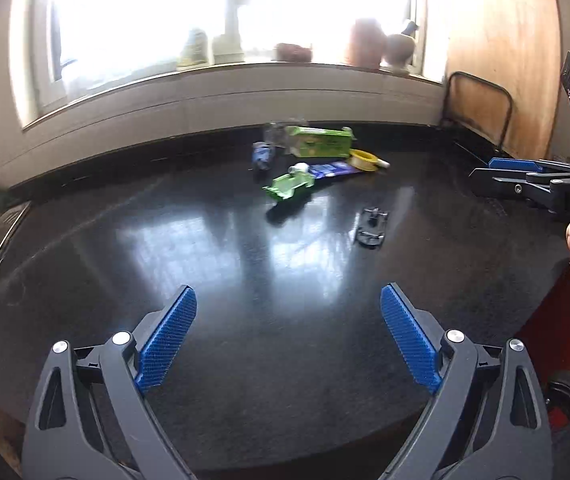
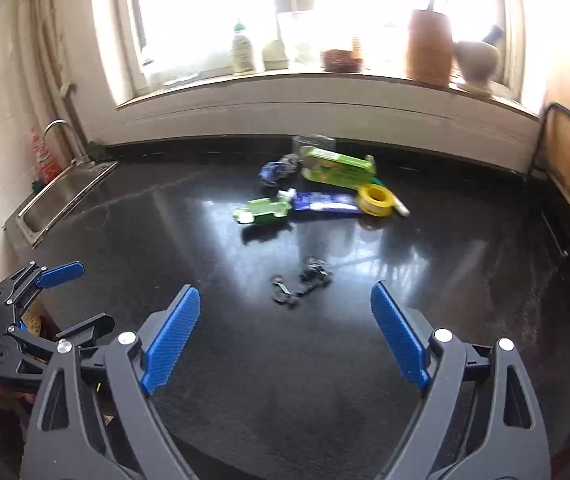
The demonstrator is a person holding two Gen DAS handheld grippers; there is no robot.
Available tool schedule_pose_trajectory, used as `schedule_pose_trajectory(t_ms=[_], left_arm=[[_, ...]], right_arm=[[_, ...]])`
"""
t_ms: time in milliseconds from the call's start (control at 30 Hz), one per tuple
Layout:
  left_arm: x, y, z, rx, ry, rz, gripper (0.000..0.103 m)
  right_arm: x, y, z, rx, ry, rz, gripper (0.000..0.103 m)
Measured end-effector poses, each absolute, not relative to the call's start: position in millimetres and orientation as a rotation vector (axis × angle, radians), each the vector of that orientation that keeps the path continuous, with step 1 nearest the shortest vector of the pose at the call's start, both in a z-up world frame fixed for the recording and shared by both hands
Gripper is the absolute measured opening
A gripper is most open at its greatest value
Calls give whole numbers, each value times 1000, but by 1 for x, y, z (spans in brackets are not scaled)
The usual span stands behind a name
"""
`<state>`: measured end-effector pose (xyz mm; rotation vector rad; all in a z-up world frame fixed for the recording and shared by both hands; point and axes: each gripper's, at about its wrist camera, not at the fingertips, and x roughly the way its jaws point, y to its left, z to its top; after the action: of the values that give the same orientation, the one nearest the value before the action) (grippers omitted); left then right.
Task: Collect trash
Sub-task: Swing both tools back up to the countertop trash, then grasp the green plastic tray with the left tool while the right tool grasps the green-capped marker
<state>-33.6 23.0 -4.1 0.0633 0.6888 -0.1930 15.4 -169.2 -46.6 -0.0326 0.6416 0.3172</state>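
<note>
Both grippers hang over the near edge of a glossy black counter (image 1: 245, 360), and neither one holds anything. The left gripper (image 1: 288, 298) has its blue-padded fingers (image 1: 169, 332) spread wide, with bare counter showing between them. The right gripper (image 2: 285, 296) is the same, fingers (image 2: 399, 338) spread wide and nothing between the pads.

The trash sits in a loose cluster toward the back of the counter, well apart from both grippers and close to the wall under the window. At the rear lies a green box (image 2: 339, 166) on its side, with a clear plastic wrapper (image 2: 313, 142) just behind it and a crumpled blue wrapper (image 2: 277, 170) to its left. In front of the box a flat blue packet (image 2: 325, 201) lies lengthwise, its right end touching a yellow roll of tape (image 2: 376, 199). A small white stick (image 2: 401, 208) pokes out beside the tape. To the left of the packet is a flattened green carton (image 2: 263, 210) with a white cap (image 2: 287, 195) at its end.

Nearer to the grippers, alone on the shiny surface, lies a small dark crumpled scrap (image 2: 303, 284); it is too blurred to tell what it is.

A steel sink (image 2: 61, 196) with a tap is set into the counter at the far left. Jars and pots stand on the windowsill (image 2: 325, 76) in bright glare.
</note>
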Motion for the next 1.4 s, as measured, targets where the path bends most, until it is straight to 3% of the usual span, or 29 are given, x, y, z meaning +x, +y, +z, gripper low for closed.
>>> schedule_pose_trajectory(t_ms=[200,433,767,1033,1300,1367,1400], left_arm=[[-17,-12,-13,99,716,-256,91],[13,-5,-34,126,797,-250,91],[111,24,-85,92,990,-256,91],[177,15,-89,170,968,-263,91],[235,-1,-89,188,939,-305,91],[237,-4,-89,192,929,-315,88],[237,-6,-89,194,921,-321,87]], right_arm=[[12,-234,-58,33,659,246,84],[36,-239,-77,6,717,247,84],[120,-257,-125,-76,901,268,84],[206,-255,-140,-181,916,288,79],[296,-240,-131,-231,854,390,66],[306,-236,-130,-241,838,415,61],[309,-233,-129,-249,827,431,54]])
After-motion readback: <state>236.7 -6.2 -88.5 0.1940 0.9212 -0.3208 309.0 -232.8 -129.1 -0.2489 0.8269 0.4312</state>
